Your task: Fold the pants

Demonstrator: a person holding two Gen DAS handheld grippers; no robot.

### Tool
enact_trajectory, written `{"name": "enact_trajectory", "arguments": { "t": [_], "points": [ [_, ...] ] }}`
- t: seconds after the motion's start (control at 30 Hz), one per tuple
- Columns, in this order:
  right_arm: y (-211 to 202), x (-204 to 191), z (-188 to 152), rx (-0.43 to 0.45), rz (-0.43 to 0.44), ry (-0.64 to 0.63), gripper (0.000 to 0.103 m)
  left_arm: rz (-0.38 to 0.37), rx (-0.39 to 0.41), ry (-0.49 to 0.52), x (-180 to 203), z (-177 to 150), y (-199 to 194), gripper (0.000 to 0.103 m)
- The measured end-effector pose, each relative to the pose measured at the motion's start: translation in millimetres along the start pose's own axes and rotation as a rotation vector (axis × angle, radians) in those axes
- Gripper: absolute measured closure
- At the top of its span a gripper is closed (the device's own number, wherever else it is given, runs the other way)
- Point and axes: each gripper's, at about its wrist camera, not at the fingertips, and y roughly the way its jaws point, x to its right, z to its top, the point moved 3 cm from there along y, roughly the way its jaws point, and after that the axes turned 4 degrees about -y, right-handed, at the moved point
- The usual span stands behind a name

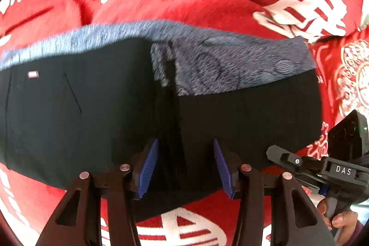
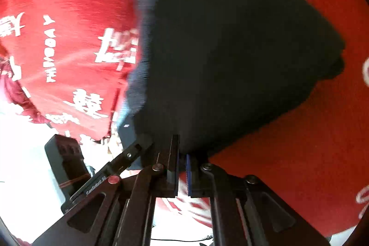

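Black pants (image 1: pixel 115 112) with a grey fleece lining (image 1: pixel 230 66) lay folded across a red blanket (image 1: pixel 207 4) bearing white characters. The left gripper (image 1: pixel 185 167) stood partly open over the near edge of the pants, its blue pads (image 1: pixel 147 167) astride the cloth without visibly pressing it. The right gripper (image 2: pixel 182 173) was closed, its pads pinching the pants' near corner. A hand (image 1: pixel 339 218) held the right gripper's handle.
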Motion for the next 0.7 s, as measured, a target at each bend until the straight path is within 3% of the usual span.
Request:
{"name": "enact_trajectory", "arguments": {
  "t": [0.03,0.13,0.2,0.27,0.37,0.47,0.57,0.7],
  "points": [
    [0,4,1,0.001,0.024,0.021,0.099,0.001,0.012,-0.004,0,1,-2,0.051],
    [-7,-7,3,-0.039,-0.008,-0.05,0.095,0.046,0.038,0.013,3,5,-13,0.035],
    [-17,-20,0,-0.088,-0.041,-0.125,0.081,0.074,0.06,0.032,3,10,-23,0.034],
    [-33,-38,2,-0.083,-0.08,-0.235,0.057,0.095,0.085,0.042,3,17,-34,0.035],
    [-73,-56,17,0.024,-0.15,-0.386,0.057,0.105,0.127,0.063,7,30,-49,0.034],
    [-96,-57,53,0.136,-0.25,-0.42,0.057,0.091,0.147,0.106,28,45,-44,0.034],
    [-95,-44,92,0.164,-0.294,-0.388,0.057,0.061,0.127,0.129,51,60,-29,0.034],
    [-69,-22,128,0.106,-0.255,-0.33,0.057,0.065,0.091,0.132,73,68,-2,0.034]
  ]
}}
